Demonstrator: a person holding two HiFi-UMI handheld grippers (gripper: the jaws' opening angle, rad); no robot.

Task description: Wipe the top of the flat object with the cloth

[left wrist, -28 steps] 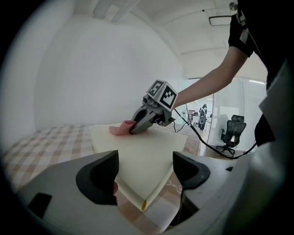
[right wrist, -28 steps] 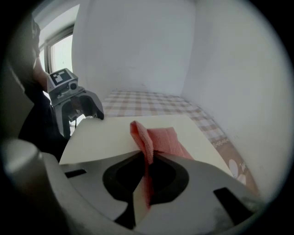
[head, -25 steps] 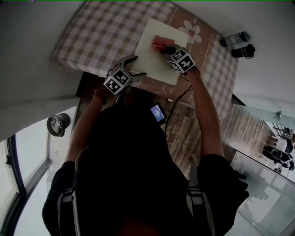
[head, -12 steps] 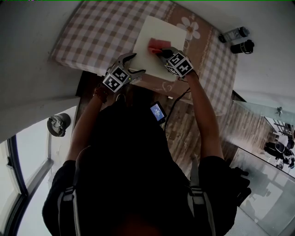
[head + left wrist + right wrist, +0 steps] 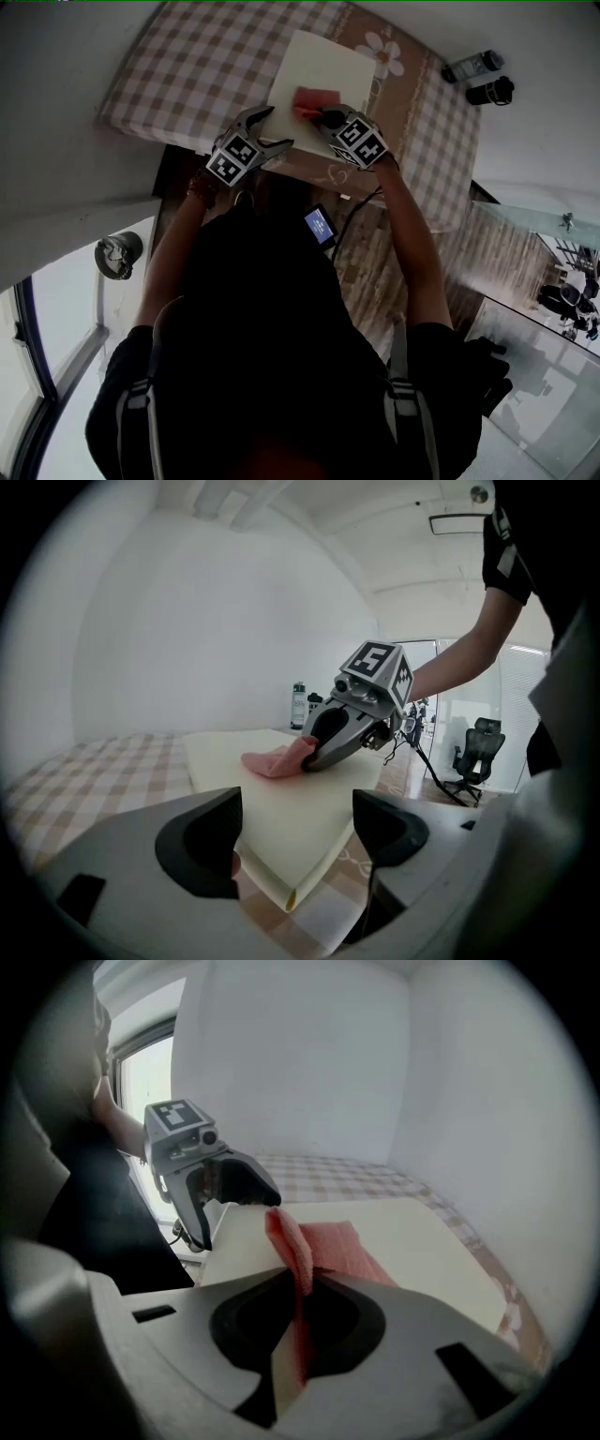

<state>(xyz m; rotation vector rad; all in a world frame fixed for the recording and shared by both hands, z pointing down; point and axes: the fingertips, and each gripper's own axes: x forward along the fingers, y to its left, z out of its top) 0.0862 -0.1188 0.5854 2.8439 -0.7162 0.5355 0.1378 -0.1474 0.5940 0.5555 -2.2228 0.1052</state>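
On the checked surface (image 5: 187, 66) the board (image 5: 328, 61) lies flat, stretching away from me. The cloth (image 5: 314, 98) sits near its front edge, pinched tight in my right gripper (image 5: 324, 115), with most of the board beyond it. My left gripper (image 5: 271, 129) gapes around the near corner.

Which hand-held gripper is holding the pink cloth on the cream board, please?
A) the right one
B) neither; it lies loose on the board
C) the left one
A: the right hand-held gripper has its jaws closed on the pink cloth, which trails onto the cream board.
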